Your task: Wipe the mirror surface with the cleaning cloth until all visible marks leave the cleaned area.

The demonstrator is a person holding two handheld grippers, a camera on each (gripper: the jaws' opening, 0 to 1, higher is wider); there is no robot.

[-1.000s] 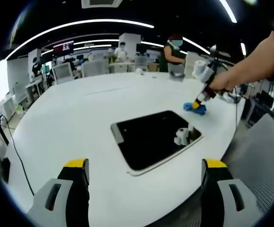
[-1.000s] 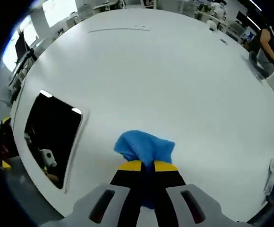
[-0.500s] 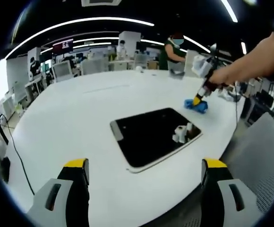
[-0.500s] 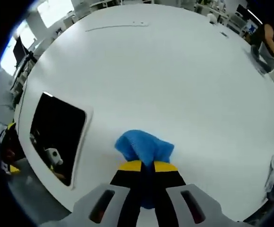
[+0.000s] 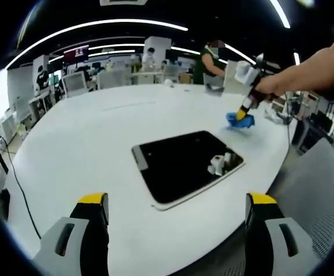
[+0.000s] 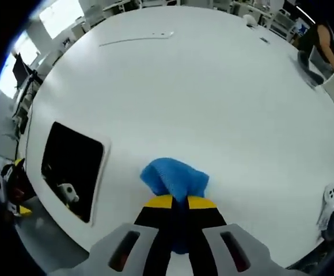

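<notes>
Big white table [image 5: 69, 144], right gripper [image 6: 178, 202] pinched on the blue cloth [image 6: 173, 178], left gripper [image 5: 175, 199] wide open holding nothing, so carry it flat onto the mirror [image 5: 184, 164]

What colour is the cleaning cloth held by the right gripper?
Blue; the cleaning cloth shows best in the right gripper view.

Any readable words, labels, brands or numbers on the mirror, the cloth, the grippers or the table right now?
None can be read.
Flat dark rectangular mirror: no text, only reflections.
Blue cleaning cloth: plain.
White round table: unmarked.
Dark red screen in the background: any lettering too blurred to read.
</notes>
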